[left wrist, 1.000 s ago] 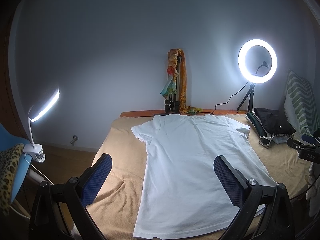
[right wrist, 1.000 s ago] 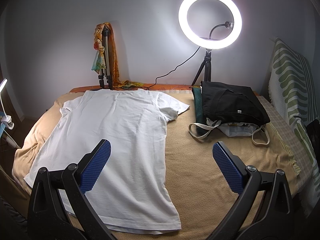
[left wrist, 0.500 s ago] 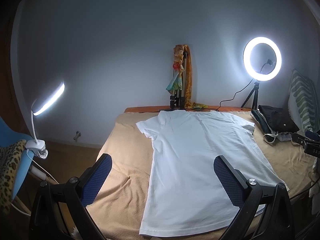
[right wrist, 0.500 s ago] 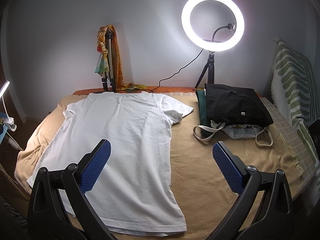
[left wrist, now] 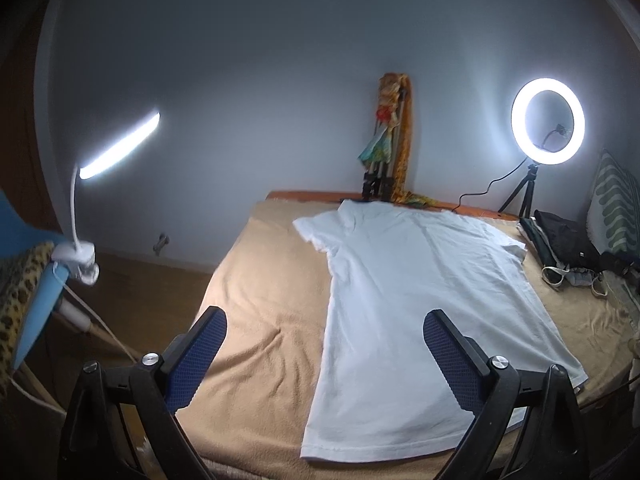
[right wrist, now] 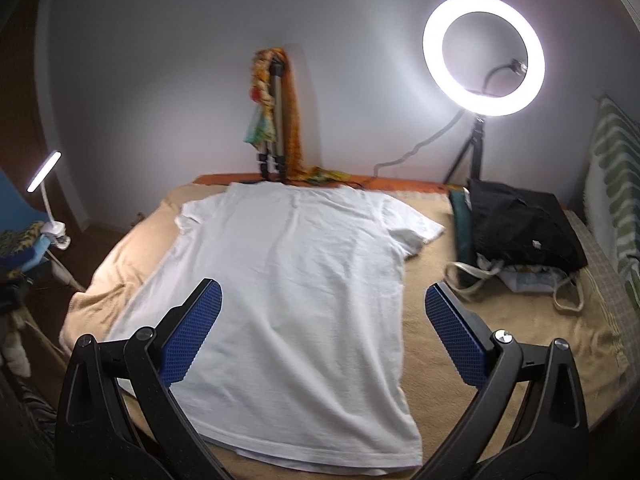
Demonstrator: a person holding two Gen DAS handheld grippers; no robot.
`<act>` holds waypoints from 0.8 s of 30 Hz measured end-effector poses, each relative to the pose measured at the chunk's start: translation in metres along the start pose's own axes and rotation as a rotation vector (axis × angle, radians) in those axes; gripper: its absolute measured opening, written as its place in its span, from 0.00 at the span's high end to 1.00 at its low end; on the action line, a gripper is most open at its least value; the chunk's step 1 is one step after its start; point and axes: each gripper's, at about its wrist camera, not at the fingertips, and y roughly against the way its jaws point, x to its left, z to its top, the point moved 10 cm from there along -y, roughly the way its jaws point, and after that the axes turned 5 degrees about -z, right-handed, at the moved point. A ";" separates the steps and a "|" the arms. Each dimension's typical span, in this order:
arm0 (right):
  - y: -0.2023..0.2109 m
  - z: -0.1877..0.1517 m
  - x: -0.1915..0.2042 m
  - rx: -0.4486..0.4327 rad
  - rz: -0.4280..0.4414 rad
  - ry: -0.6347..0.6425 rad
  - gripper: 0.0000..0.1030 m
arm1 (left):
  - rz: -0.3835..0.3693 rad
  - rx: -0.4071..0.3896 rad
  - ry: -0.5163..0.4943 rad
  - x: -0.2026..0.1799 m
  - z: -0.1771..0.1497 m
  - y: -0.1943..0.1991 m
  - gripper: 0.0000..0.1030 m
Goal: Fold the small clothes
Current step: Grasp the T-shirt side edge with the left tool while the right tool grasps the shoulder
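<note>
- White T-shirt [left wrist: 424,304] spread flat and unfolded on the tan blanket [left wrist: 264,304], hem nearest, collar toward the wall; laid out smooth so edges can be picked up
- Left gripper [left wrist: 322,344] poised over the shirt's left edge, jaws wide but starting to close, nothing between them
- Right gripper [right wrist: 322,320] over the shirt's right side, spread wide, empty
- Black bag [right wrist: 524,228] parked aside, clear of the folding area
</note>
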 end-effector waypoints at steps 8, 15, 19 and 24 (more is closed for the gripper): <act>-0.008 0.042 0.060 -0.005 0.123 0.065 0.00 | -0.038 0.132 0.133 0.024 -0.062 -0.020 0.21; -0.042 0.084 0.110 0.057 0.214 0.024 0.08 | -0.089 0.228 0.254 0.029 -0.108 -0.036 0.35; -0.074 0.104 0.137 0.119 0.264 -0.018 0.15 | -0.104 0.277 0.302 0.031 -0.125 -0.048 0.41; -0.121 0.121 0.179 0.177 0.300 -0.004 0.19 | -0.109 0.299 0.322 0.030 -0.132 -0.062 0.45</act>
